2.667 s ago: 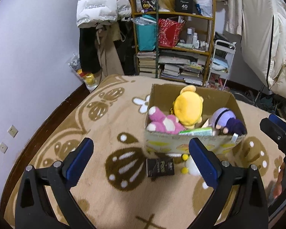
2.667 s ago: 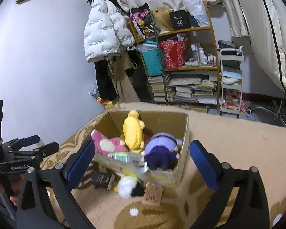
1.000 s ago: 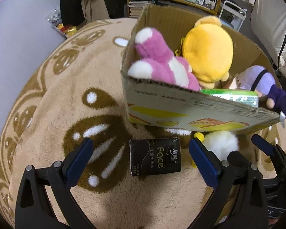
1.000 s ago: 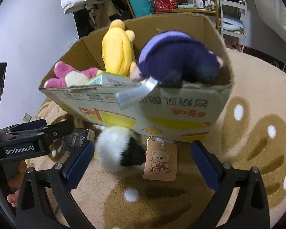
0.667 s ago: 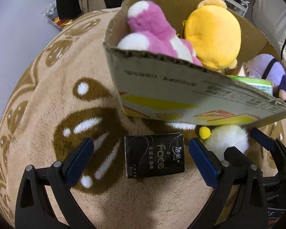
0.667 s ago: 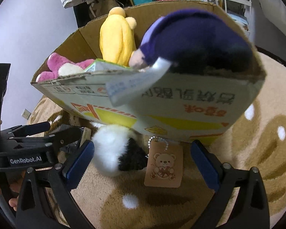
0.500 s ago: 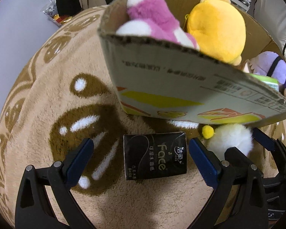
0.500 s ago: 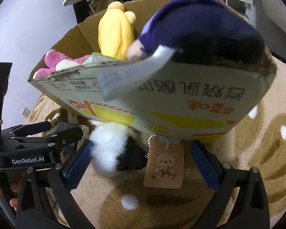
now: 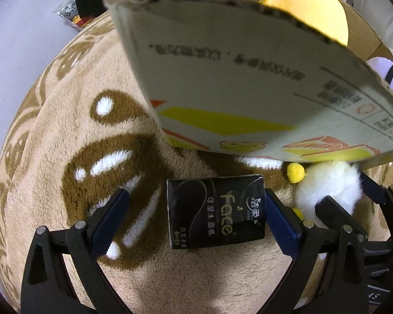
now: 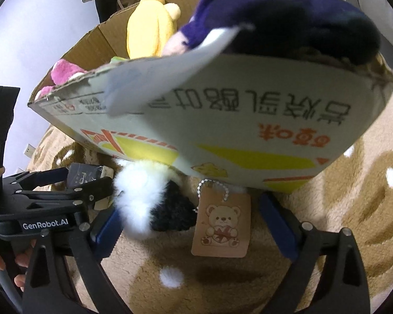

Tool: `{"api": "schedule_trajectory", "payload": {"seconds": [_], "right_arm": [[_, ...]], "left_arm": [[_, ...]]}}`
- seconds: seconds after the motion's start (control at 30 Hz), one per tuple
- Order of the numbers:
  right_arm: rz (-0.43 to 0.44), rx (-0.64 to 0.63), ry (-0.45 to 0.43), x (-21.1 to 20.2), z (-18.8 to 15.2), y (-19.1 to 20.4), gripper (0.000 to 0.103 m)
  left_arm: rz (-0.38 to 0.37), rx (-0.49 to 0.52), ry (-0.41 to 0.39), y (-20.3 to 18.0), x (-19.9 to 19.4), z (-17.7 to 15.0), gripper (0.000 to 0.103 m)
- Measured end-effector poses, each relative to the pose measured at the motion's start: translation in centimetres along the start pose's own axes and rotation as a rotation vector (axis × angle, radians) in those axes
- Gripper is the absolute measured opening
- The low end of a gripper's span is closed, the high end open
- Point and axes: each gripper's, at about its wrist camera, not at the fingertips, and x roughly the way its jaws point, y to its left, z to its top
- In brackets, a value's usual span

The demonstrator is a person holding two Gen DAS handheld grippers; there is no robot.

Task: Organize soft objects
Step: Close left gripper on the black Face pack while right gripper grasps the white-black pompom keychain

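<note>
Left claw [image 9: 196,214] spread wide around the black tissue pack [image 9: 215,214] on the beige rug [image 9: 52,144]; right claw [image 10: 194,222] likewise wide apart around the white-and-black plush [image 10: 149,198] and its bear tag [image 10: 221,226], just below the cardboard box [image 10: 222,136] of plush toys.
</note>
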Motion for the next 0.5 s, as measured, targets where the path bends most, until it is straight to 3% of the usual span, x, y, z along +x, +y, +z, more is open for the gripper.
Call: {"api": "schedule_trajectory", "payload": {"seconds": [0.23,0.43,0.5], "right_arm": [[-0.018,0.003,0.009,0.4,0.1,0.6,0.095],[-0.024,-0.001,0.021,0.4,0.3,1.0,0.082],[-0.041,-0.018,0.025,0.6,0.1,1.6,0.074]], "left_arm": [[0.018,-0.012,0.002,-0.4,0.8,-0.2,0.09],[0.022,-0.022,0.0,0.0,0.8,-0.5,0.081],[0.012,-0.024,0.002,-0.2,0.7,-0.5,0.077]]}}
